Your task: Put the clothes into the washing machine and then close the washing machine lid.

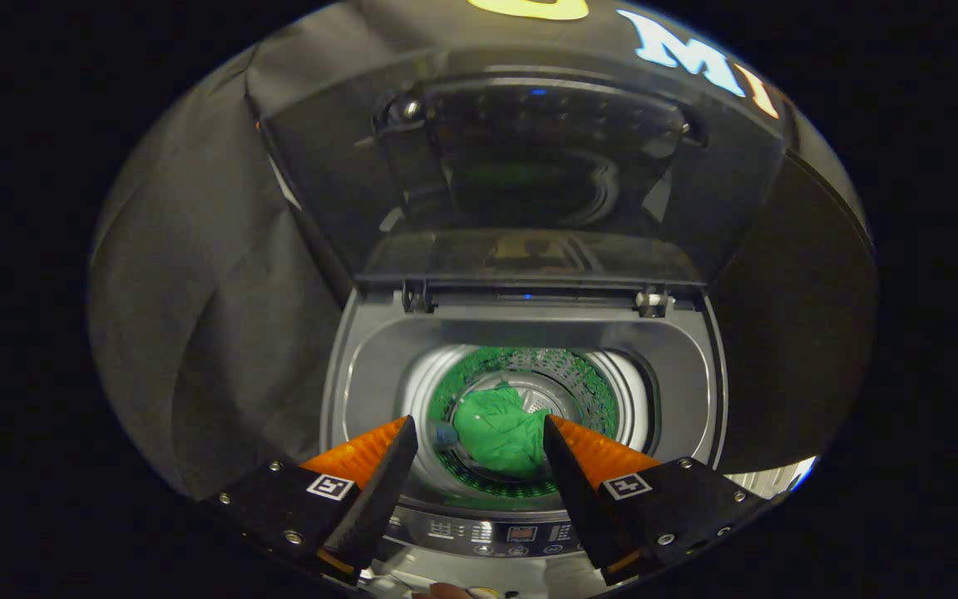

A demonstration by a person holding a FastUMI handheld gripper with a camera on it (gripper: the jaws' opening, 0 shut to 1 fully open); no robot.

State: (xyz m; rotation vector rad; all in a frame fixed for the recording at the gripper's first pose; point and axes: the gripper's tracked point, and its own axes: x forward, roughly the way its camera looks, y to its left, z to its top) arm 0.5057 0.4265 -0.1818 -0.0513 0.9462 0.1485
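My gripper (pixel 480 433) hangs spread wide and empty above the open washing machine (pixel 520 399), where the green garment (pixel 500 433) already lies at the bottom of the drum (pixel 595 374). The lid (pixel 520 166) stands upright beyond my fingers. Swing it down carelessly, I judge, and it may slam or slip off my fingers.

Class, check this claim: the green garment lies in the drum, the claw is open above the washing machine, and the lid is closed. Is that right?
The lid is not closed. The gripper view shows it raised behind the drum. The green garment lies inside, and the claw is open above.
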